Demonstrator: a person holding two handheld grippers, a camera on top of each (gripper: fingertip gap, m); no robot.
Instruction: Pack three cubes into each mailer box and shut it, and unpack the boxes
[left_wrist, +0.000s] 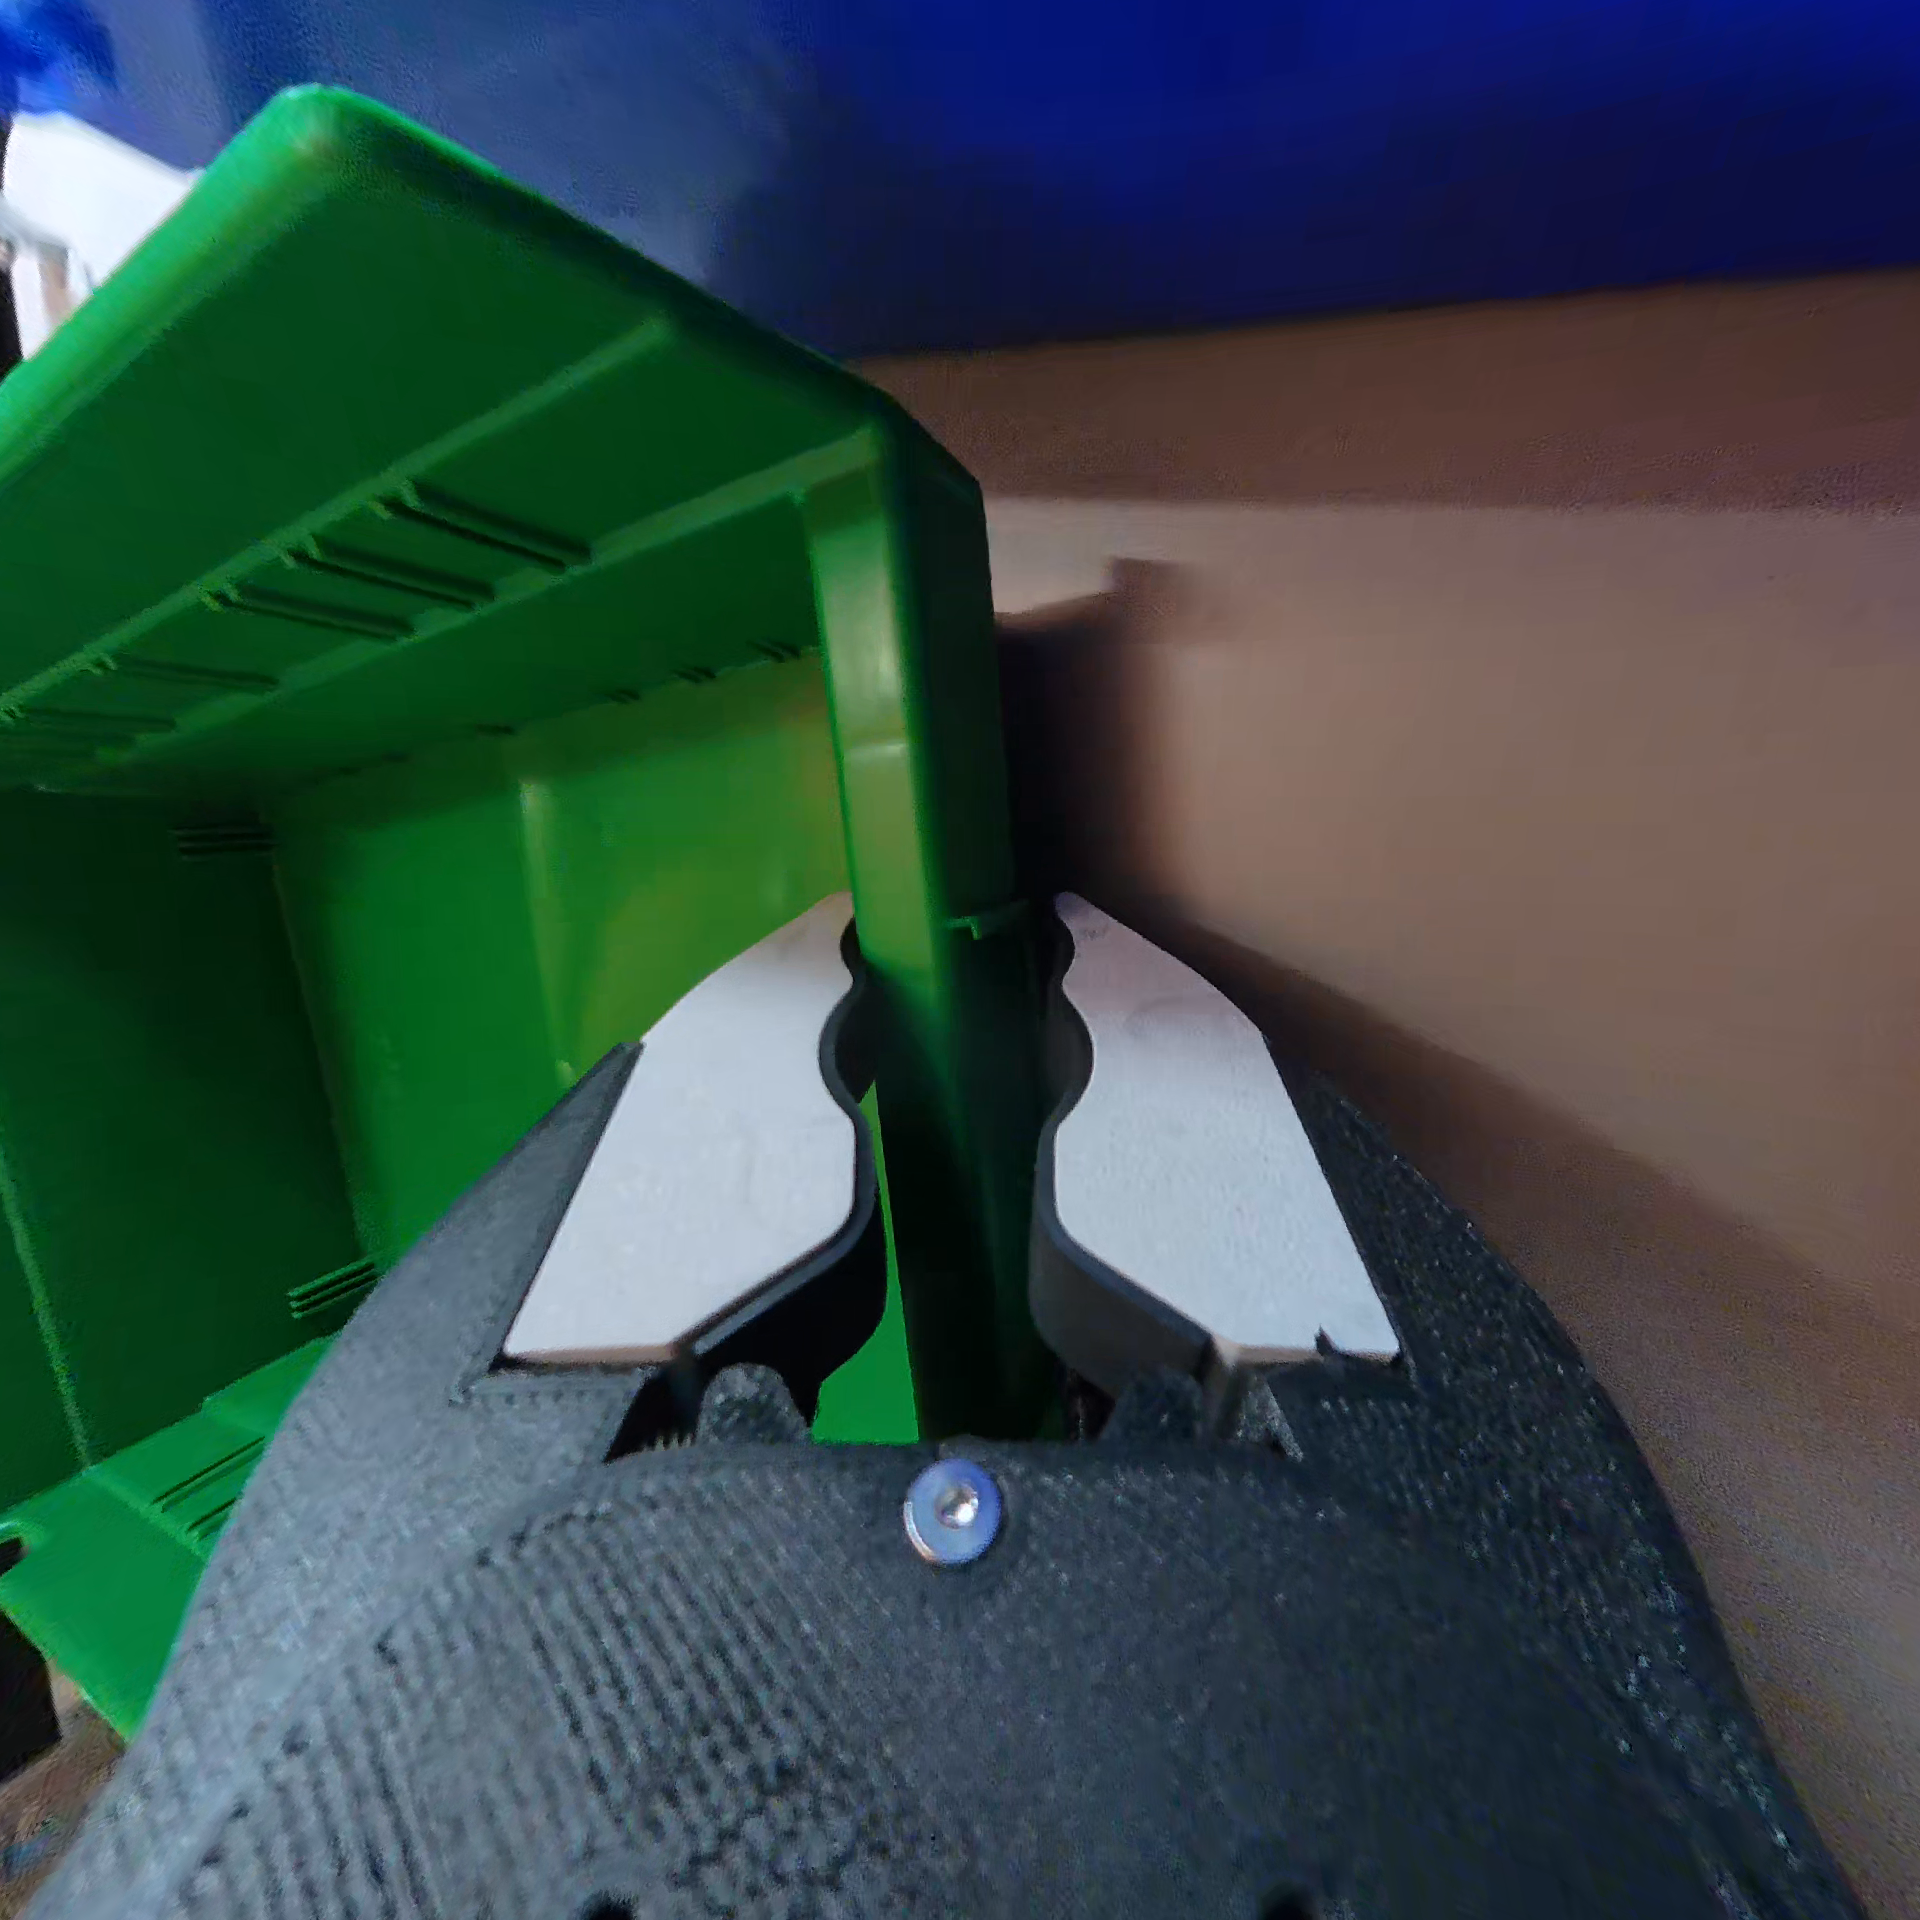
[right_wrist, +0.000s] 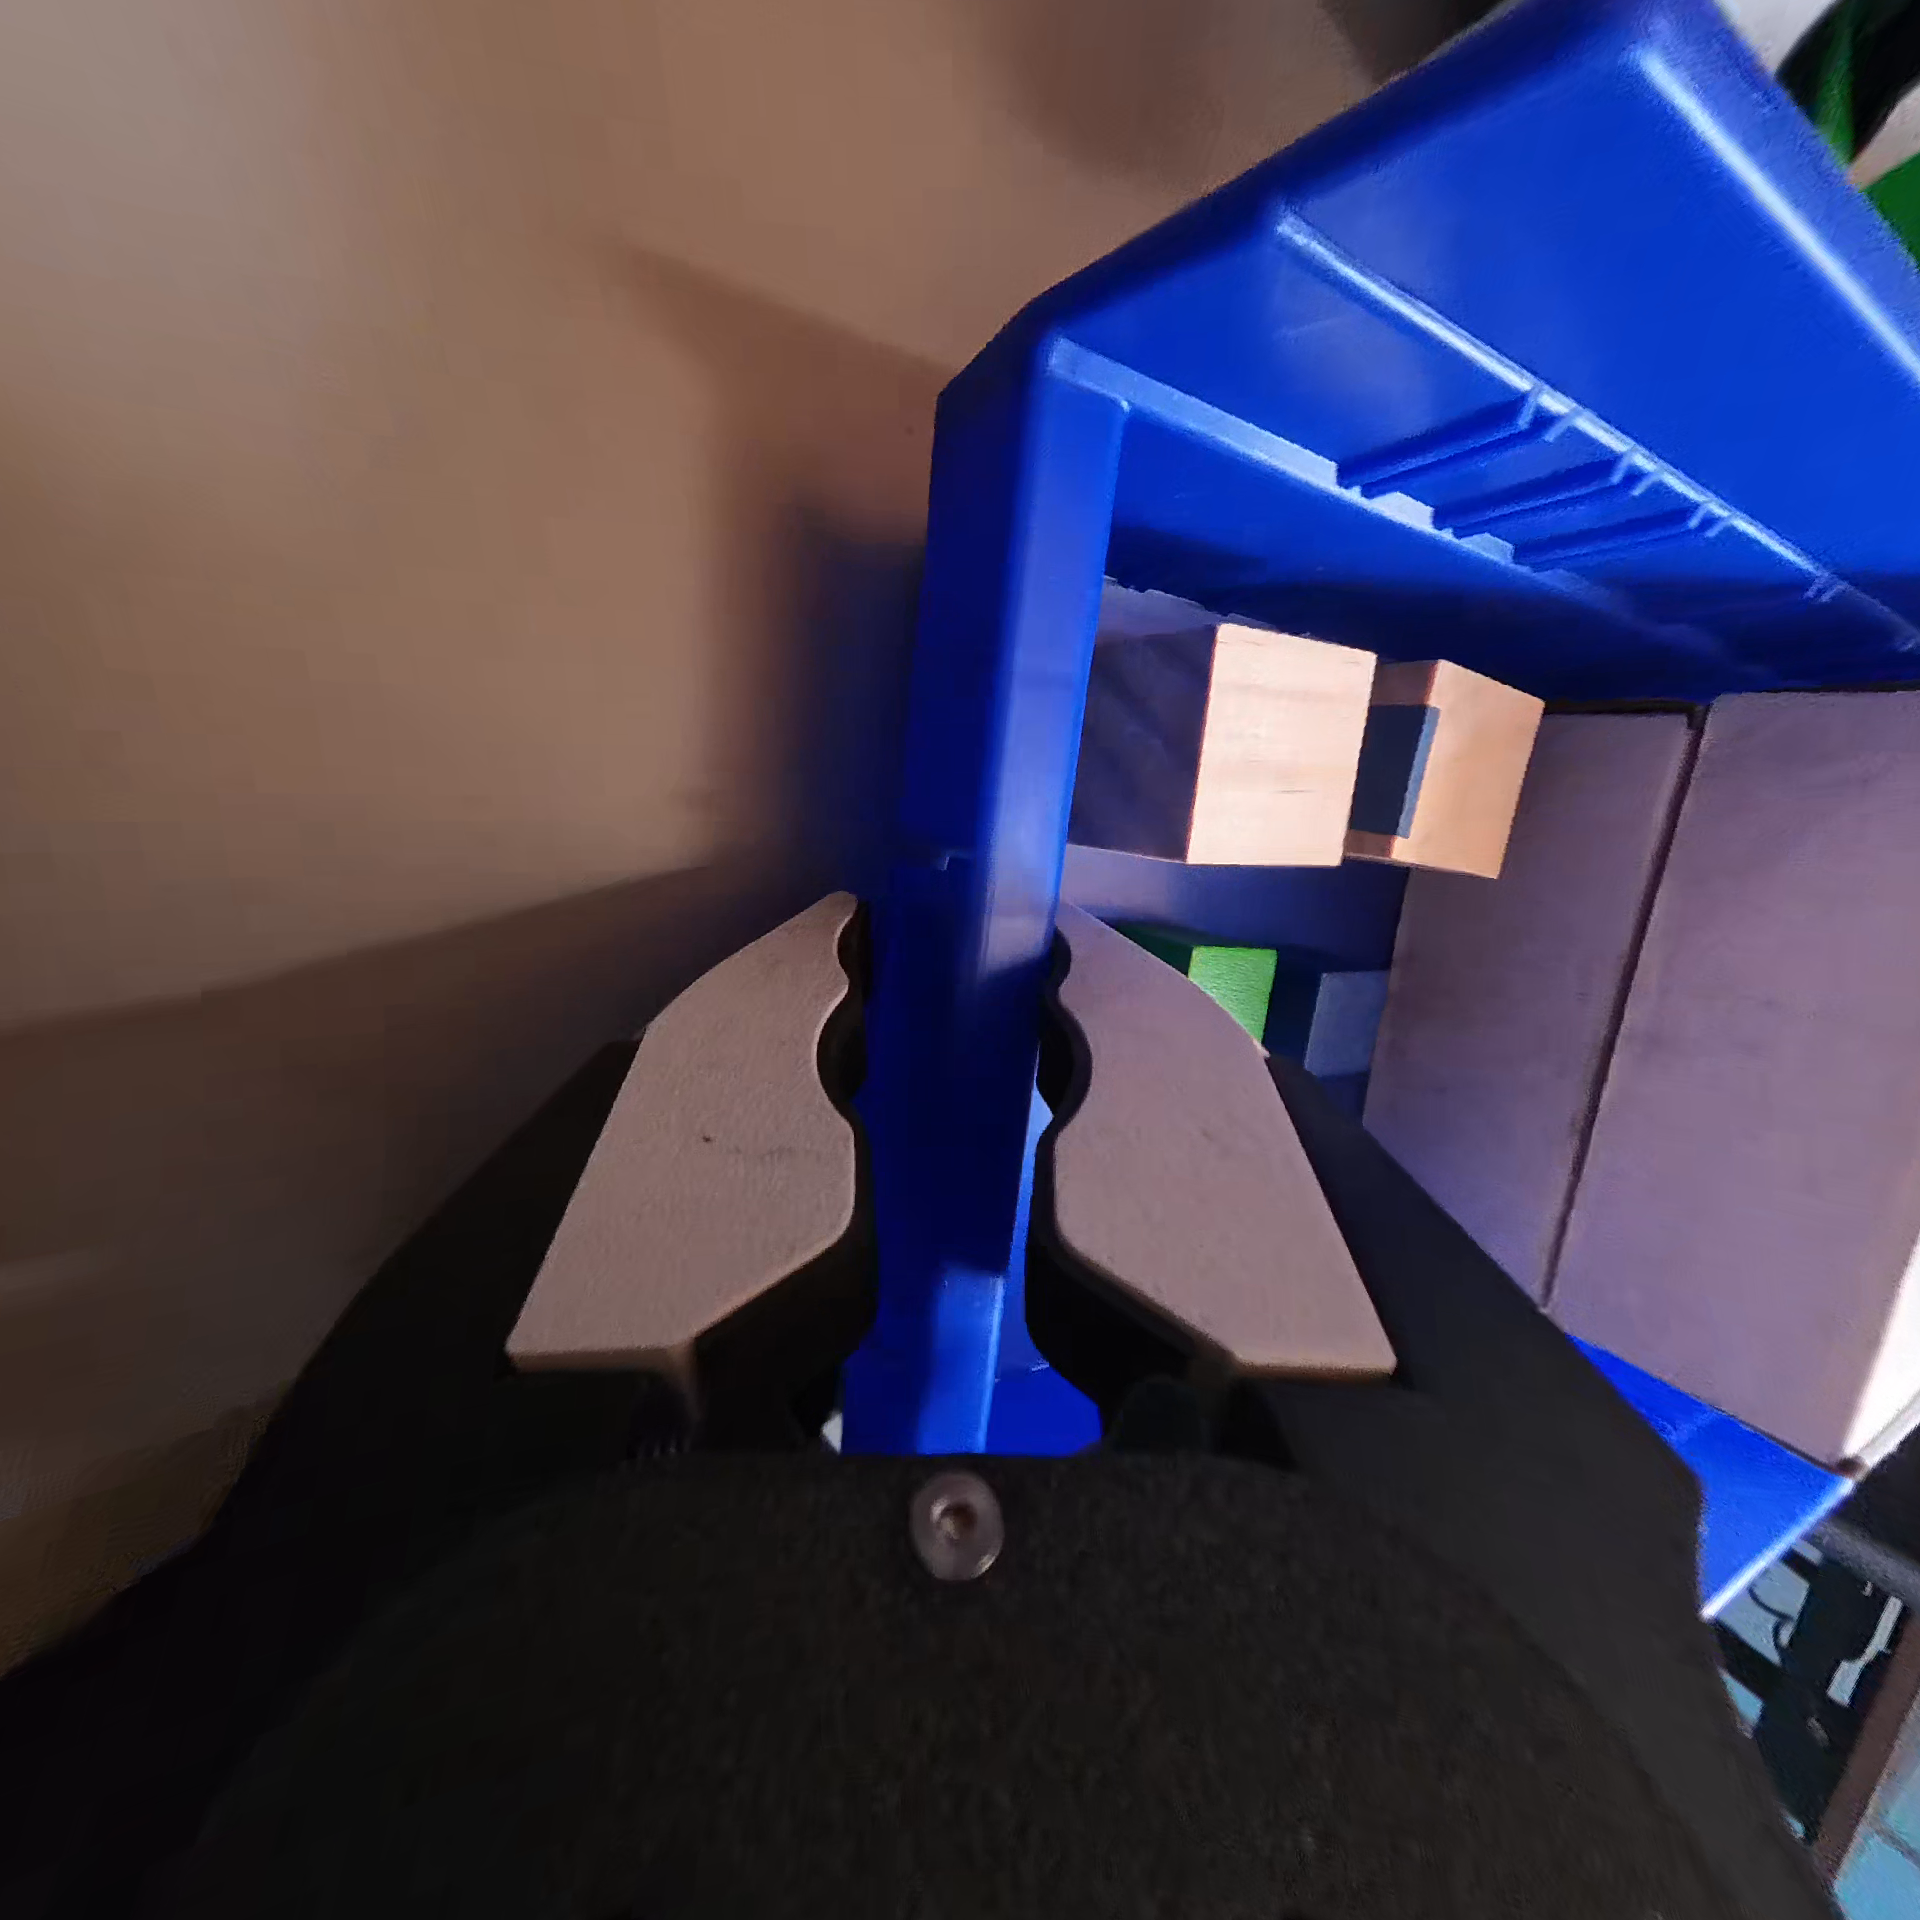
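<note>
My left gripper (left_wrist: 951, 935) is shut on the wall of a green plastic bin (left_wrist: 436, 540), one finger inside and one outside; the bin looks empty where I can see in. My right gripper (right_wrist: 951, 935) is shut on the wall of a blue plastic bin (right_wrist: 1558, 343). Inside the blue bin are wooden cubes (right_wrist: 1283, 743), a green cube (right_wrist: 1231, 987) lower down, and a closed brown mailer box (right_wrist: 1714, 1039) at the right.
A brown wooden tabletop (left_wrist: 1507, 831) lies beside the green bin and also shows left of the blue bin (right_wrist: 364, 623). A blue surface (left_wrist: 1143, 156), probably the blue bin, fills the top of the left wrist view. Both views are motion-blurred. Across from one pair of fingers to the other is roughly 25 cm.
</note>
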